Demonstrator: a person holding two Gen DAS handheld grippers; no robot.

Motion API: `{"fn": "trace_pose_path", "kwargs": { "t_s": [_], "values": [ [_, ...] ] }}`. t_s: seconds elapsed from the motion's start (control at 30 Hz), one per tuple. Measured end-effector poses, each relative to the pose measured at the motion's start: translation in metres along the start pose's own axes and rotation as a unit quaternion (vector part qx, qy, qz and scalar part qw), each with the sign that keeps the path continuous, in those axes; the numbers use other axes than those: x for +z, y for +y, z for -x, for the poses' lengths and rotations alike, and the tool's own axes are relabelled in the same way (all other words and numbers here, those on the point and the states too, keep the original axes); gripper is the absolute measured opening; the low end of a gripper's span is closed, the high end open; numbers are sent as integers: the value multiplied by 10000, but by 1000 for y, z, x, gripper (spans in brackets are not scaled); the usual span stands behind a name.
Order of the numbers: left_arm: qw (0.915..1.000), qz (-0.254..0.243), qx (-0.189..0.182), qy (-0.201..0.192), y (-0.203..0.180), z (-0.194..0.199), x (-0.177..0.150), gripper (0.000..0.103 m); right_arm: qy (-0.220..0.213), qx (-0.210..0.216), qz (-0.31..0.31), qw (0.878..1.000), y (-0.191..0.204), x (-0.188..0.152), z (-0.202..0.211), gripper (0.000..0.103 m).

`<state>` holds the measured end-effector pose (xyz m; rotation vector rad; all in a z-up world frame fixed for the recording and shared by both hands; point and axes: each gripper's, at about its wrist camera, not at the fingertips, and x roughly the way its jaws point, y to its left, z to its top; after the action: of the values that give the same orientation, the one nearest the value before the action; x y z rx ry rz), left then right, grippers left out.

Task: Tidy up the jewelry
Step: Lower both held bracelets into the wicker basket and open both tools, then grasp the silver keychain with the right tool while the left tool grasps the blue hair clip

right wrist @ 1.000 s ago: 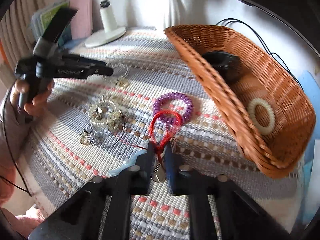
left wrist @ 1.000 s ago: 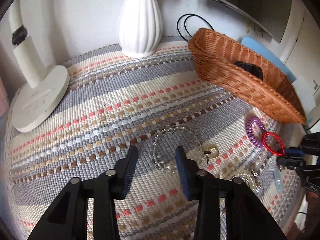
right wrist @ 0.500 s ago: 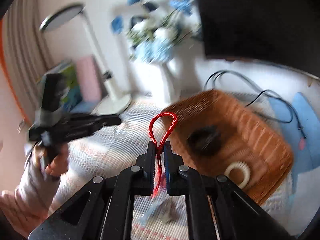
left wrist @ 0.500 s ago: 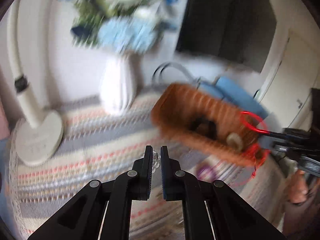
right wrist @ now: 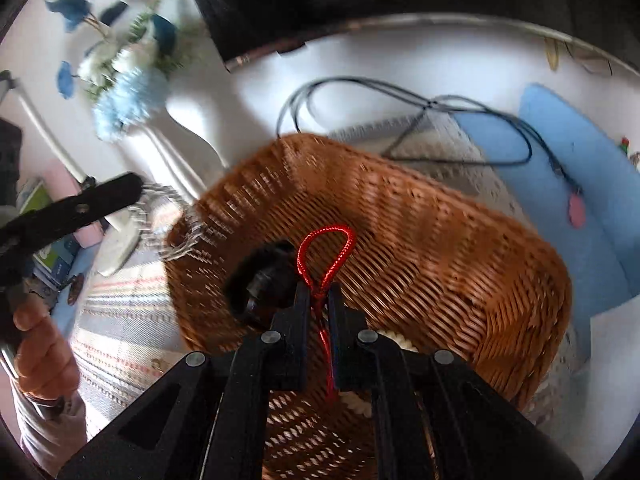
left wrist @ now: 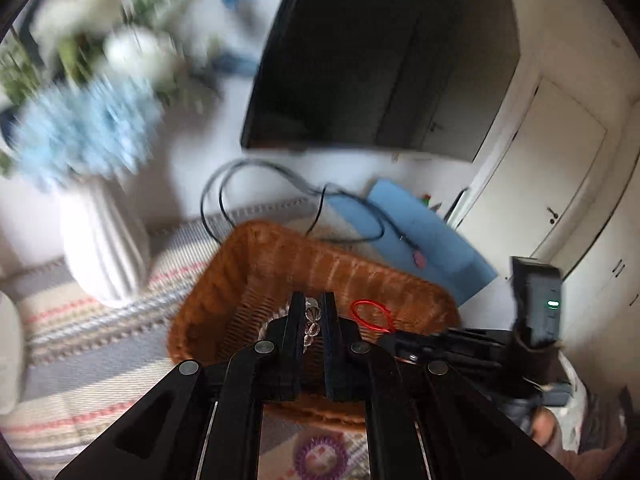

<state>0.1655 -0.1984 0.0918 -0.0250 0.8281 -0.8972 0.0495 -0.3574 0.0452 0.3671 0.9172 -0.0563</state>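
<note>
Both hand-held grippers carry jewelry over the brown woven wicker basket.

Left wrist view: the left hand-held gripper (left wrist: 313, 316) pinches a clear glass bead bracelet (left wrist: 311, 320) above the brown woven wicker basket (left wrist: 256, 276), beside a blurred white ribbed vase (left wrist: 102, 256) on the striped woven mat (left wrist: 80, 344).
Right wrist view: the right hand-held gripper (right wrist: 319, 300) is pressed together on a red braided cord loop (right wrist: 326, 256) over the basket (right wrist: 440, 240), where a black round object (right wrist: 264, 280) lies.

Open basket (right wrist: 460, 240) mouth below — vase (left wrist: 102, 248) and cable (right wrist: 460, 108) just behind.
</note>
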Motion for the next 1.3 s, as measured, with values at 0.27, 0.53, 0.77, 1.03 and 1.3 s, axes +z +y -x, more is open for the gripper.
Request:
{"fn": "trace_pose_path", "kwargs": {
  "t_s": [0.27, 0.53, 0.77, 1.03, 1.3],
  "values": [
    [9967, -2, 605, 544, 7, -35, -25, 47, -30, 23, 217, 9998, 9, -9, 11, 36],
    [9944, -335, 1006, 43, -14, 38, -62, 50, -579, 677, 566, 9944, 32, -38, 67, 37],
    [9927, -177, 1180, 182, -35, 81, -142, 50, -438, 811, 973, 9910, 66, -90, 69, 37],
    [9920, 224, 1126, 519, -46, 77, -194, 49, 302, 1122, 509, 9919, 50, -127, 43, 37],
    [9906, 120, 1130, 768, -62, 54, -206, 49, 556, 991, 782, 9904, 52, -139, 37, 37]
  ]
}}
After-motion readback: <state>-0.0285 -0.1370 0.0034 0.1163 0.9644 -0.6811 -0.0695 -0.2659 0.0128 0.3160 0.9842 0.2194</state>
